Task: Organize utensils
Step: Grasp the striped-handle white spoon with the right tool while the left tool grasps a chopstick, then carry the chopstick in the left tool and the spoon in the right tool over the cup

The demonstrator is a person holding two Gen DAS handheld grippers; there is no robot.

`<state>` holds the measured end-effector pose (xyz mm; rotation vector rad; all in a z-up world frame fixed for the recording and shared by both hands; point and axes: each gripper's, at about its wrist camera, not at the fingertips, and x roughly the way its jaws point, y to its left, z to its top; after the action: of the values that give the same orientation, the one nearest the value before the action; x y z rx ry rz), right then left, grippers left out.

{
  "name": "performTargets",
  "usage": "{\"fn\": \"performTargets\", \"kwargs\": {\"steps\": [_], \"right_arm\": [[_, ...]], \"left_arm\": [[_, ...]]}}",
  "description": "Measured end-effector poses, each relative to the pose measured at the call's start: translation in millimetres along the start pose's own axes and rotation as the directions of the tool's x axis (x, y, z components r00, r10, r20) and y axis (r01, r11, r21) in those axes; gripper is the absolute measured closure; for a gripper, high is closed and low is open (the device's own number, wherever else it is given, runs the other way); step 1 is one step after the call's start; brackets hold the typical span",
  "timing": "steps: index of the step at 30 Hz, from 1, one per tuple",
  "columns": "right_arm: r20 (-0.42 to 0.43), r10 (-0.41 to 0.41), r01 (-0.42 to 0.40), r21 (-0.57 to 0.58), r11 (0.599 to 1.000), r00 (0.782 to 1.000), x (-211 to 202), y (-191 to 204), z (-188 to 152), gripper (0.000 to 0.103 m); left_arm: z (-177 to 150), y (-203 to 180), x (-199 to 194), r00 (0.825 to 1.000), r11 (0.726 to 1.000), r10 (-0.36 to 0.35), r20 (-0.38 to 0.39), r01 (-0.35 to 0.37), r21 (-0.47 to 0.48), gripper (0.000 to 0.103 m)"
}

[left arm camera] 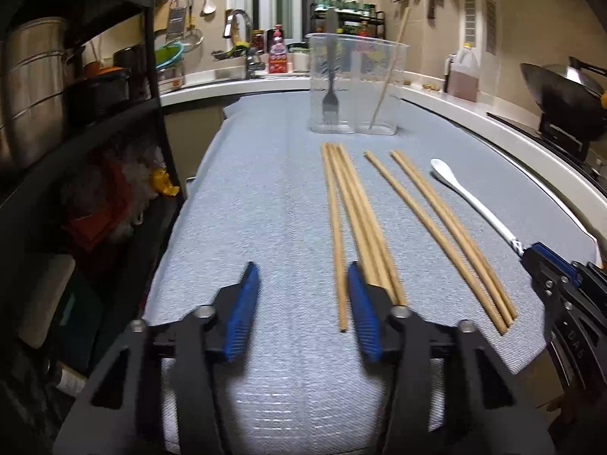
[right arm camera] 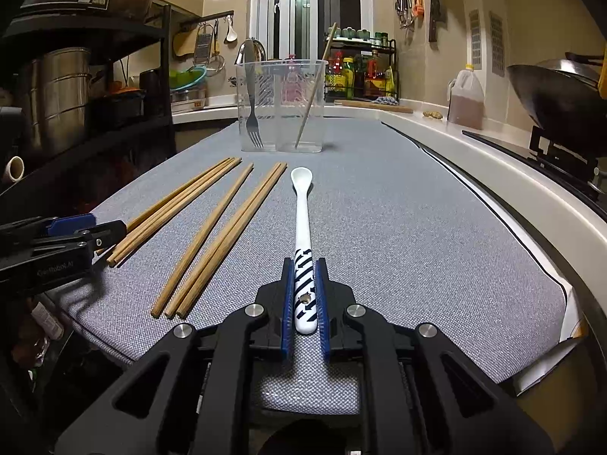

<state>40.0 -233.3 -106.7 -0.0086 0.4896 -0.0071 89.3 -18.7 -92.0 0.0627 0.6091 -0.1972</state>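
A clear plastic holder (left arm camera: 356, 87) (right arm camera: 280, 106) stands at the far end of the grey mat and holds a fork (left arm camera: 331, 98) (right arm camera: 253, 121) and one chopstick (left arm camera: 387, 91) (right arm camera: 309, 113). Several wooden chopsticks (left arm camera: 360, 220) (right arm camera: 212, 235) lie on the mat in loose groups. A white spoon (left arm camera: 466, 197) (right arm camera: 302, 204) with a black-striped handle lies to their right. My right gripper (right arm camera: 305, 265) (left arm camera: 531, 254) is shut on the spoon's handle. My left gripper (left arm camera: 303, 273) (right arm camera: 110, 229) is open and empty, with its right finger beside the leftmost chopsticks' near ends.
A black shelf rack (left arm camera: 95, 121) with pots stands to the left of the mat (left arm camera: 265, 197). A white counter (right arm camera: 474, 174) runs along the right, with an oil jug (right arm camera: 466, 98) and a wok (right arm camera: 561, 94) on a stove. A sink and bottles are behind the holder.
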Motion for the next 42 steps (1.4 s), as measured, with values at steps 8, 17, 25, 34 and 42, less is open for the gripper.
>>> {"fn": "performTargets", "kwargs": {"steps": [8, 17, 25, 34, 42], "right_arm": [[-0.078, 0.033, -0.030, 0.031, 0.999, 0.996, 1, -8, 13, 0.092], [-0.027, 0.024, -0.022, 0.057, 0.998, 0.999, -25, -19, 29, 0.092], [0.068, 0.021, -0.026, 0.065, 0.998, 0.997, -47, -27, 56, 0.093], [0.123, 0.032, -0.038, 0.051, 0.998, 0.992, -49, -27, 82, 0.093], [0.107, 0.055, -0.062, 0.064, 0.996, 0.993, -38, -29, 117, 0.093]], "left_arm": [[9, -5, -14, 0.998, 0.998, -0.054, 0.014, 0.053, 0.014, 0.098], [42, 0, -65, 0.985, 0.996, -0.084, 0.148, 0.082, 0.020, 0.098], [68, 1, -87, 0.970, 0.995, -0.104, 0.220, 0.102, 0.021, 0.098], [96, 3, -89, 0.963, 0.993, -0.121, 0.242, 0.120, 0.019, 0.098], [123, 6, -83, 0.965, 0.991, -0.129, 0.229, 0.134, -0.003, 0.098]]}}
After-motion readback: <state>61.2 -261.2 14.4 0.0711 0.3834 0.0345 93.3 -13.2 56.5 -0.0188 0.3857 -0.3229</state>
